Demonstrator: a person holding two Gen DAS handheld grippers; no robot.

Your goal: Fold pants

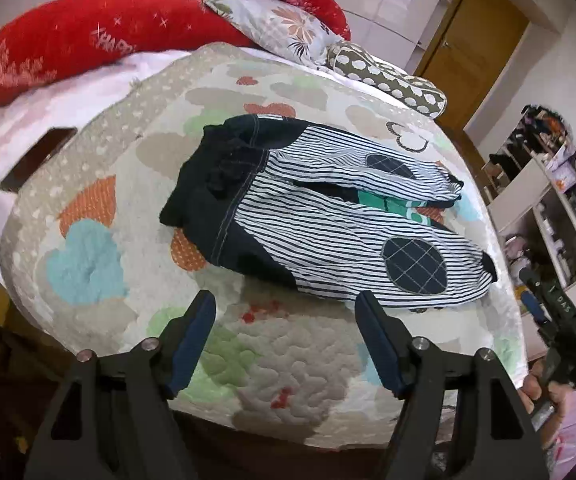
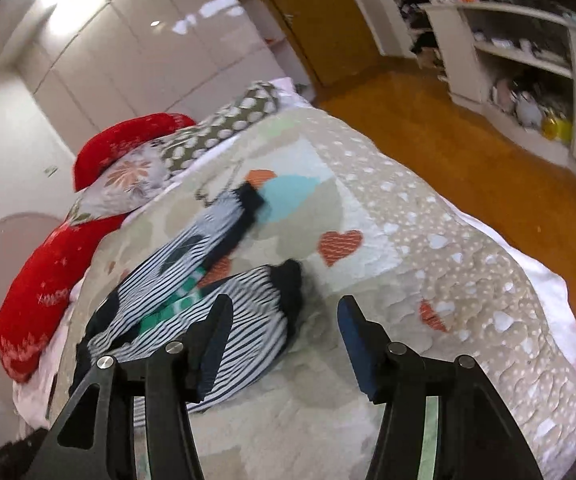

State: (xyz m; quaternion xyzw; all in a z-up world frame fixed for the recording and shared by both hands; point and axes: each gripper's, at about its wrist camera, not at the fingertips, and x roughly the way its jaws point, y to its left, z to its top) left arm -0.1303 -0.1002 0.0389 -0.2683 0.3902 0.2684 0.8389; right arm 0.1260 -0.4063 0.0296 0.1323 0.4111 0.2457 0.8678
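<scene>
Small black-and-white striped pants (image 1: 320, 220) with a black waistband and dark checked knee patches lie spread on a quilted bedspread (image 1: 99, 184), waist to the left, legs to the right. My left gripper (image 1: 285, 304) is open and empty, above the quilt just short of the near leg. In the right wrist view the pants (image 2: 191, 300) lie left of centre, leg cuffs toward the middle. My right gripper (image 2: 283, 312) is open and empty, close to the near cuff. The right gripper also shows in the left wrist view (image 1: 560, 320) at the far right.
Red pillows (image 1: 87, 36), a floral pillow (image 1: 279, 24) and a spotted cushion (image 1: 392, 76) lie at the head of the bed. A dark flat object (image 1: 35, 156) lies on the white sheet at left. White shelves (image 2: 528, 72) and wooden floor (image 2: 448, 152) are beyond the bed's right side.
</scene>
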